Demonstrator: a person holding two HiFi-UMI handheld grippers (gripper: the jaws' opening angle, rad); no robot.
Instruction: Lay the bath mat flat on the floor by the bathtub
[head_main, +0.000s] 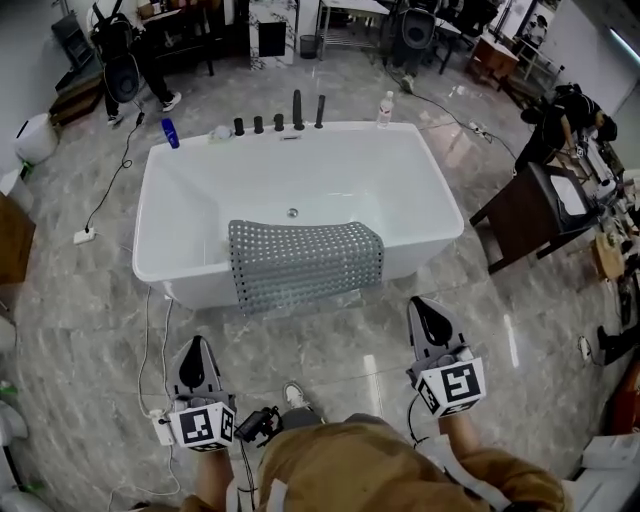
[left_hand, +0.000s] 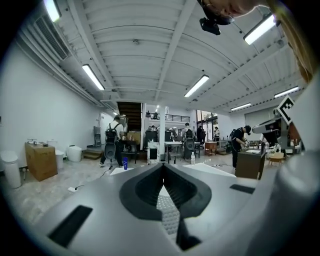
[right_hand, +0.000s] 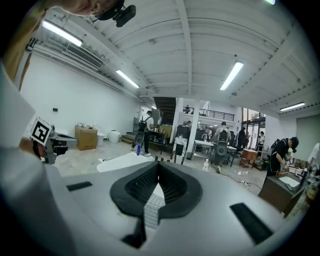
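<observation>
Progress on the task is nil, judging by how things lie. The grey, hole-patterned rubber bath mat (head_main: 305, 262) hangs over the near rim of the white rectangular bathtub (head_main: 158, 270). Part of it drapes down the outer wall and part rests on the rim toward the basin. None of it touches the grey marbled floor (head_main: 330, 345).

The left gripper (head_main: 197, 350) is clenched on nothing. Its own view shows the two dark ribbed pads pressed together, with only the room beyond them. The right gripper (head_main: 424, 308) is likewise closed and empty, its pads meeting along a single seam. Both point roughly level toward the tub.

The mat sits ahead of both grippers and between their lines of aim, nearer the right gripper's tip than the left's and apart from both. The strip of floor where it should end up lies just beyond the tips, between them and the tub wall.

Everything is left to do. The jaws must open, reach the hanging edge, take hold of it, lift the mat off the rim, and spread it flat on that strip. The mat looks floppy, so a hold at two corners would likely keep it from folding on itself.
</observation>
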